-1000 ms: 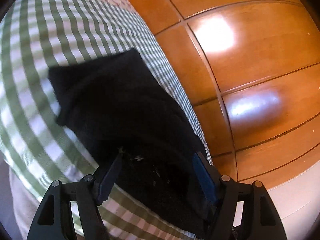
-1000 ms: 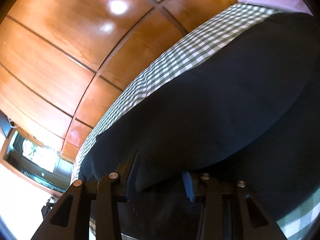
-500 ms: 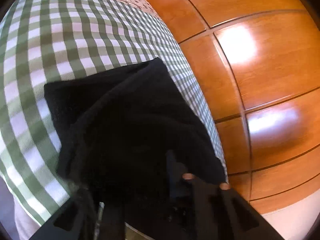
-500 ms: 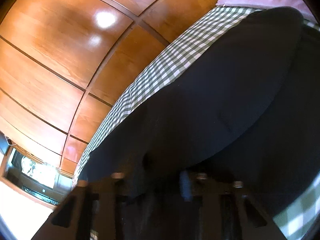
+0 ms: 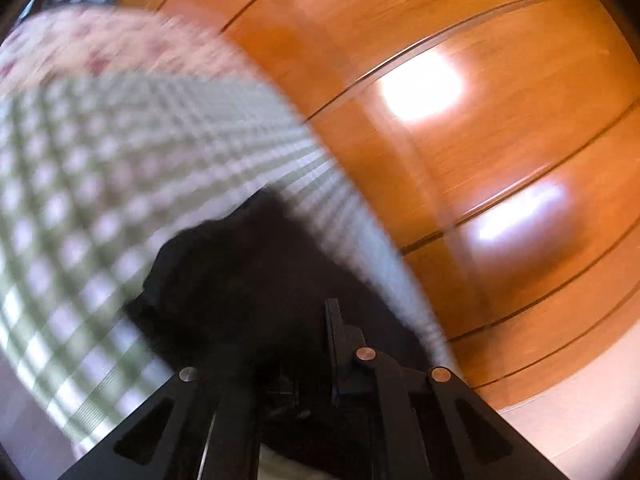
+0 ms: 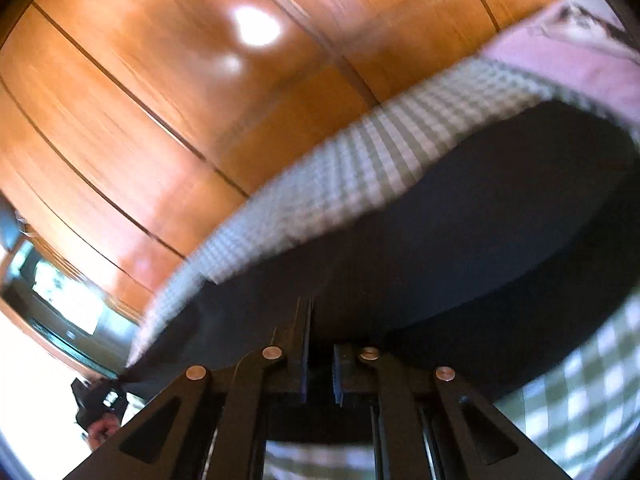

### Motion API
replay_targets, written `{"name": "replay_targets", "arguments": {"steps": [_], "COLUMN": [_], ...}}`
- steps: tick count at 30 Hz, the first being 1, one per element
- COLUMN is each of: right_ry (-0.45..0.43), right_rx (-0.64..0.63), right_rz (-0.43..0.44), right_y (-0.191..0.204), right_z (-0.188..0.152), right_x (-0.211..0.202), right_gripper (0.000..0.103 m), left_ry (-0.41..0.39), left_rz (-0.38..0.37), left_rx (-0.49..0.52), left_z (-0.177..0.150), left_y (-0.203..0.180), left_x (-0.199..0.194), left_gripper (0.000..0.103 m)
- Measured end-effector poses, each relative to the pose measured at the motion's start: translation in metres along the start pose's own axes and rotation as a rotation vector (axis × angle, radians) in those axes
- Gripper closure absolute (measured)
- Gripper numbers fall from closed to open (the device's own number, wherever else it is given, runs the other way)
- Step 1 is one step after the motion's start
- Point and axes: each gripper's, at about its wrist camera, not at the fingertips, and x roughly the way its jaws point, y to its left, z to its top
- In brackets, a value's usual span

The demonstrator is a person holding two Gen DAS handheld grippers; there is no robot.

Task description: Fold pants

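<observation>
Both of my wrist views are smeared with motion blur, so fine detail is hard to read. In the left view the black pants (image 5: 240, 280) swallow the near part of the left tool (image 5: 292, 344): I can make out only the right-hand finger (image 5: 334, 332) as a thin dark blade, while the other finger is lost under the bunched fabric. From the cloth heaped around and over the tips, I read this tool as clamped on the pants, though the exact contact point is hidden.

In the right view the right tool (image 6: 320, 368) has its two fingers drawn close, with only a narrow slit between the blue-edged pads (image 6: 306, 356). Dark cloth crosses just above them, and the tool looks pinched on the pants (image 6: 480, 232) edge; the cloth inside the slit itself is too dark to confirm.

The pants lie on a green-and-white checked bedcover (image 5: 120, 168), near the edge next to the wooden floor (image 5: 460, 160). In the right view their long axis runs from lower left up to the right, following the bed's edge, and the far end is cut off by the frame. A pink floral fabric (image 5: 100, 48) shows beyond the checks.
</observation>
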Motion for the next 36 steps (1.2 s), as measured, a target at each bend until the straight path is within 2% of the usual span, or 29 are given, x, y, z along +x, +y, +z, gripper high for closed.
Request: {"name": "replay_targets", "arguments": {"steps": [3,4,7,8,9,11,12,14,16,17,20,22,24,28,30,31,33,36], "right_ry": [0.056,0.06,0.045,0.042,0.034,-0.005,-0.03,-0.061,-0.082,-0.092,-0.162,-0.175,-0.13,-0.038,-0.039,-0.065,-0.131,-0.237], "right_rx": [-0.017,-0.025,0.001,0.017,0.038,0.092,0.13,0.173,0.182,0.169,0.051,-0.029,-0.04,0.014,0.053,0.083,0.141,0.252], "right_rz": [-0.069,-0.073,-0.043,-0.037,-0.03,-0.019,-0.013,-0.014,-0.024,-0.034,-0.072,-0.075,-0.085,-0.109,-0.079,-0.057,-0.036,-0.037], "right_y": [-0.011,-0.013,-0.018,-0.021,-0.024,-0.031,-0.037,-0.043,-0.046,-0.041,-0.017,-0.003,-0.004,-0.028,-0.038,-0.044,-0.056,-0.088], "right_z": [-0.021,-0.025,-0.024,-0.022,-0.02,-0.014,-0.01,-0.004,0.004,0.006,0.011,0.009,0.003,-0.012,-0.012,-0.009,-0.002,0.015], "right_x": [0.015,0.018,0.015,0.015,0.014,0.012,0.011,0.011,0.009,0.009,-0.009,-0.017,-0.016,0.0,-0.003,-0.009,-0.023,-0.042], "right_gripper": [0.094,0.094,0.091,0.085,0.077,0.072,0.072,0.072,0.081,0.089,0.091,0.091,0.091,0.088,0.072,0.068,0.047,0.045], "left_ry": [0.072,0.055,0.028,0.023,0.017,0.004,-0.005,-0.012,-0.011,-0.015,-0.038,-0.029,-0.041,-0.075,-0.116,-0.15,-0.204,-0.288], "left_rz": [0.091,0.063,0.03,0.023,0.028,0.038,0.042,0.085,0.109,0.103,0.111,0.141,0.159,0.207,0.237,0.258,0.276,0.293], "left_rx": [0.0,0.004,0.02,0.02,0.02,0.021,0.023,0.039,0.055,0.053,0.05,0.066,0.086,0.09,0.074,0.063,0.049,0.049], "left_z": [-0.017,-0.019,-0.02,-0.019,-0.018,-0.018,-0.019,-0.019,-0.017,-0.016,-0.014,-0.015,-0.018,-0.02,-0.02,-0.019,-0.018,-0.018], "left_y": [0.025,0.027,0.018,0.015,0.012,0.01,0.011,0.008,0.006,0.007,0.009,0.01,0.009,0.003,0.001,0.0,-0.002,-0.011], "left_x": [0.017,0.017,0.017,0.019,0.022,0.023,0.023,0.024,0.027,0.026,0.025,0.028,0.028,0.018,0.008,0.0,-0.012,-0.028], "left_gripper": [0.094,0.091,0.067,0.063,0.063,0.066,0.068,0.088,0.094,0.094,0.094,0.093,0.092,0.08,0.078,0.078,0.077,0.077]}}
